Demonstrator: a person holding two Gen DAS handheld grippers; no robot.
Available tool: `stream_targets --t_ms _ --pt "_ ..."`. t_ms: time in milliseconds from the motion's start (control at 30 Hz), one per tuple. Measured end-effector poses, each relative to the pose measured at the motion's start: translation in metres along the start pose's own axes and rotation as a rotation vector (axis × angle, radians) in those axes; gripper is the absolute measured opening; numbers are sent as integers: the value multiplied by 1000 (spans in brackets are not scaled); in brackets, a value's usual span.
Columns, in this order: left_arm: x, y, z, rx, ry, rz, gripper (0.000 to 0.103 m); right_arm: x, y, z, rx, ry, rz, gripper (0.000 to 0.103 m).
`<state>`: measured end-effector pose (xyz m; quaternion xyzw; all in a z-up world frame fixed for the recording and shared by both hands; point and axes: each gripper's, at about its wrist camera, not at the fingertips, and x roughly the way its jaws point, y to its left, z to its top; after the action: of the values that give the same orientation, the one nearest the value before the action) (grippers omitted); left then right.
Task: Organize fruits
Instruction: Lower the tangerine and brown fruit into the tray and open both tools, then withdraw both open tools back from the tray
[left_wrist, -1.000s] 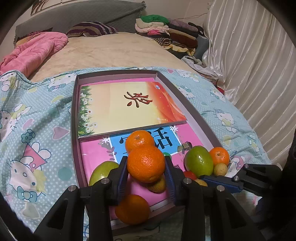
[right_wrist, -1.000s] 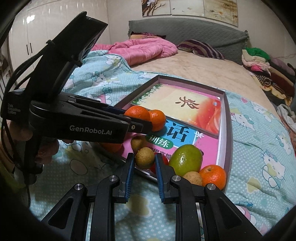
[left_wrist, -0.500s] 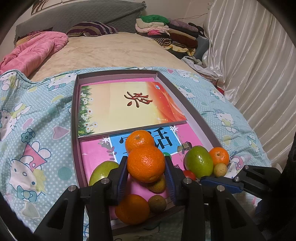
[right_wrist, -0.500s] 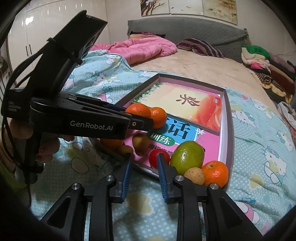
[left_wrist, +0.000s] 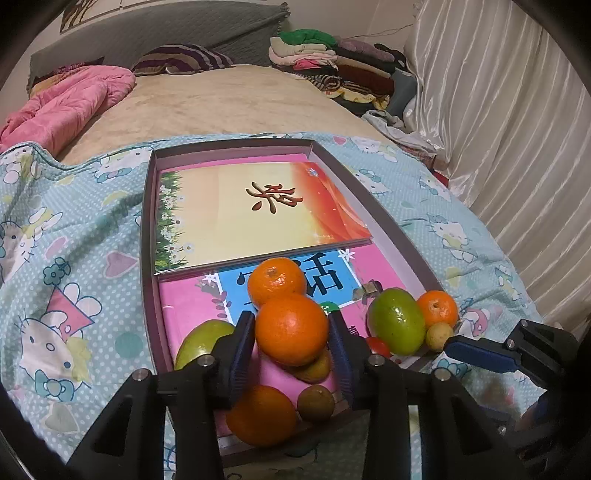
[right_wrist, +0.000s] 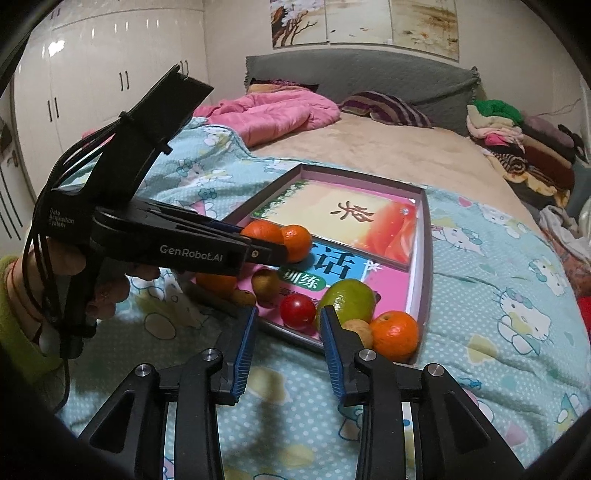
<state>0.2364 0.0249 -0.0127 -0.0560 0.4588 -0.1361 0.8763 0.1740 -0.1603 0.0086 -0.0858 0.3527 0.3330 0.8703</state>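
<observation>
right wrist view: bed, tray, fruit

right gripper (right_wrist: 288, 332), jaws apart, empty, 6 o'clock. left gripper (right_wrist: 273, 243) clamps an orange (right_wrist: 260, 232), 10 o'clock. tray (right_wrist: 424, 258) centre: tomato (right_wrist: 297, 311), green mango (right_wrist: 349, 299), tangerine (right_wrist: 394, 335) at near edge.

Shallow box (left_wrist: 147, 229) lies on the blanket (left_wrist: 66, 258), on the bed. In the box: one book (left_wrist: 236, 210) at the far end, overlapping a second book (left_wrist: 192, 310) nearer. Fruits sit on the near book. Held orange (left_wrist: 291, 328) is raised between the left gripper (left_wrist: 291, 332) fingers; another orange (left_wrist: 275, 280) just behind it. Mango (left_wrist: 397, 319) to the right, a small orange (left_wrist: 437, 308) at its right. Right gripper (right_wrist: 284, 339) sits near the box's near edge, with a tomato (right_wrist: 297, 310) just beyond its fingers.
</observation>
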Motion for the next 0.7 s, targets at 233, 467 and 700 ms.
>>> stream_targets --t_ms 233,467,700 --pt "-2 0 0 0 -6 9 42 -3 -2 -2 5 -1 -10 37" --pt "-9 -1 0 -1 -18 15 45 -8 -5 -2 19 -15 -22 43" --pt "-29 -8 0 5 -57 11 57 -15 -12 -2 38 -32 -40 49"
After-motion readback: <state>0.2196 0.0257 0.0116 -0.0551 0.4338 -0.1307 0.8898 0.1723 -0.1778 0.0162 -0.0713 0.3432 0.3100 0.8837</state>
